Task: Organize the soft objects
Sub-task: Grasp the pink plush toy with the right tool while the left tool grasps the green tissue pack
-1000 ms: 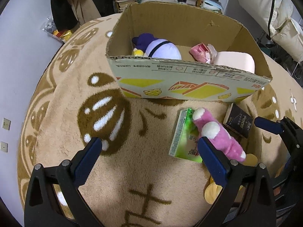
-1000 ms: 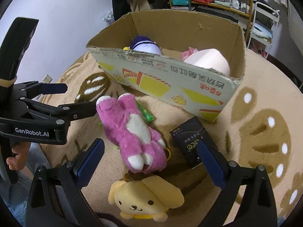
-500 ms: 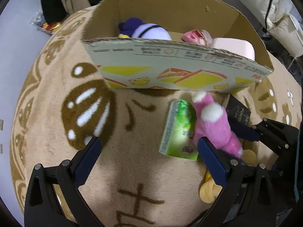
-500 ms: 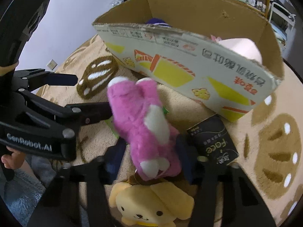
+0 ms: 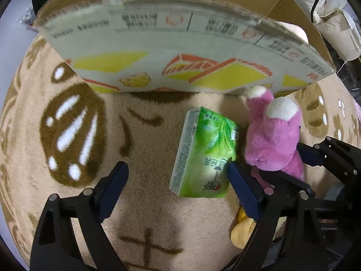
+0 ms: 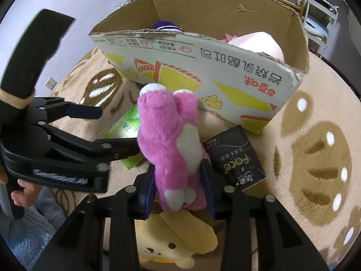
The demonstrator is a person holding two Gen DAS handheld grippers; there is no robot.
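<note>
My right gripper point(image 6: 178, 188) is shut on a pink plush bear point(image 6: 171, 144) and holds it upright off the rug, in front of the cardboard box point(image 6: 203, 67). The bear also shows in the left wrist view point(image 5: 274, 137). My left gripper point(image 5: 178, 180) is open and empty, low over the rug, with a green tissue pack point(image 5: 204, 155) by its right finger. A yellow dog plush point(image 6: 171, 241) lies under the right gripper. The box holds a purple and white plush point(image 6: 165, 26) and a pale pink cushion point(image 6: 257, 45).
A black "Face" packet point(image 6: 233, 158) lies on the beige patterned rug point(image 5: 144, 153) right of the bear. The box wall point(image 5: 180, 52) stands close ahead of the left gripper. Shelves and furniture stand behind the box.
My right gripper closed on the pink bear and lifted it off the rug. My left gripper moved forward and down, closer to the box and the green pack.
</note>
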